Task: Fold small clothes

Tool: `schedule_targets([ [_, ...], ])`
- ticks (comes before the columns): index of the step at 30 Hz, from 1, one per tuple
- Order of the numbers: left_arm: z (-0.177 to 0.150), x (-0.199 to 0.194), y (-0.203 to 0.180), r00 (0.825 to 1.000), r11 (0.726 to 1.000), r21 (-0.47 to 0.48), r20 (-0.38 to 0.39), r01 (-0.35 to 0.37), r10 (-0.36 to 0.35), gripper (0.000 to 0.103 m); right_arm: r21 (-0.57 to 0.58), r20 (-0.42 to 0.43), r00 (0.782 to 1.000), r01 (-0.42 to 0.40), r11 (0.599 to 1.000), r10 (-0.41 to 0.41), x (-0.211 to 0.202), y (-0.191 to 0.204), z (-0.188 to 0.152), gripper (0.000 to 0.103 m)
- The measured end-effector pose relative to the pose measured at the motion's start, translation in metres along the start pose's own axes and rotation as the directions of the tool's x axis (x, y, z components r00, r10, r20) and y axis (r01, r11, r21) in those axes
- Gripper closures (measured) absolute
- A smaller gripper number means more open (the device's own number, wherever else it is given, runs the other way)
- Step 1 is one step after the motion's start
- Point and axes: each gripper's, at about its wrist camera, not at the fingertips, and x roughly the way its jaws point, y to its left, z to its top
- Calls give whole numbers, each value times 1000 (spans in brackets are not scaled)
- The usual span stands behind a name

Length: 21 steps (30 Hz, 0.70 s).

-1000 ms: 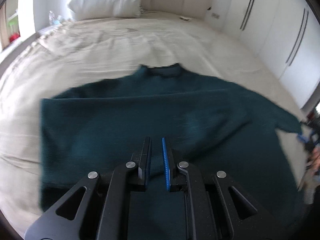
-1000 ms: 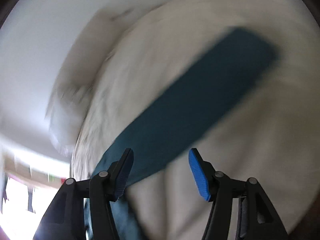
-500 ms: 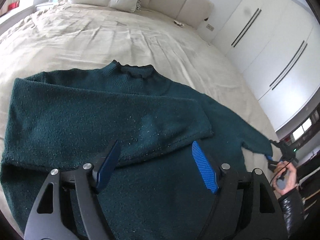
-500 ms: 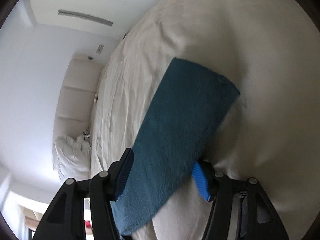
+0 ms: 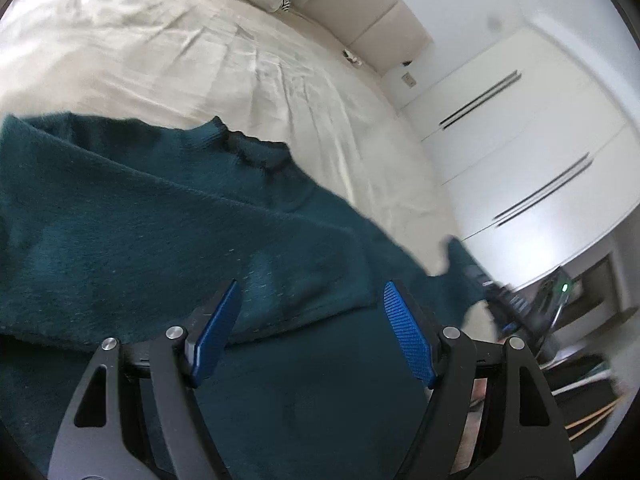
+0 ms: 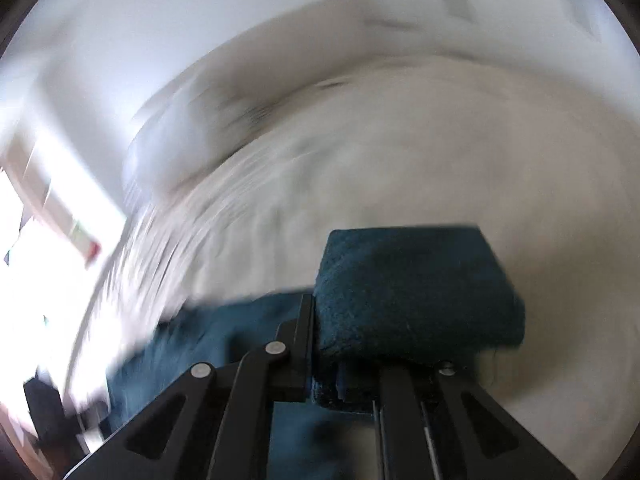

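Right wrist view: right gripper (image 6: 320, 344) clamps the dark teal knit sweater's cuff (image 6: 416, 288), center frame; imo carry it flat across. Left gripper (image 5: 310, 320) wide, empty.

Left gripper (image 5: 310, 320) spread wide (angled downward); right gripper (image 6: 320, 344) clamped tight.
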Motion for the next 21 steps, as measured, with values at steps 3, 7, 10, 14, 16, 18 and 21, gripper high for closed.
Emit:
schedule_targets([
  [3, 9, 2, 9, 995, 991, -100, -32, 93, -97, 27, -350, -38, 999, 16, 937, -31, 30, 102, -33, 94],
  [7, 6, 17, 17, 978, 967, -196, -92, 165, -185, 27, -511, -128, 990, -16, 860, -58, 65, 157, -79, 94],
  [10, 0, 25, 21, 972, 962, -210, -115, 176, -203, 26, -622, -155, 980, 4, 783, -128, 69, 181, -118, 93],
  [14, -14, 36, 40, 961, 932, -313, -139, 185, -238, 26, -816, -49, 966, 107, 569, -253, 75, 192, -148, 92],
  [16, -17, 36, 50, 956, 915, -347, -129, 206, -263, 26, -898, 25, 956, 151, 414, -294, 78, 199, -164, 92],
  [18, -20, 33, 60, 955, 903, -370, -111, 217, -276, 26, -952, 106, 945, 186, 242, -309, 79, 202, -180, 92],
  [21, -20, 29, 74, 946, 882, -403, -96, 246, -308, 26, -981, 171, 935, 191, 37, -310, 77, 199, -203, 93],
])
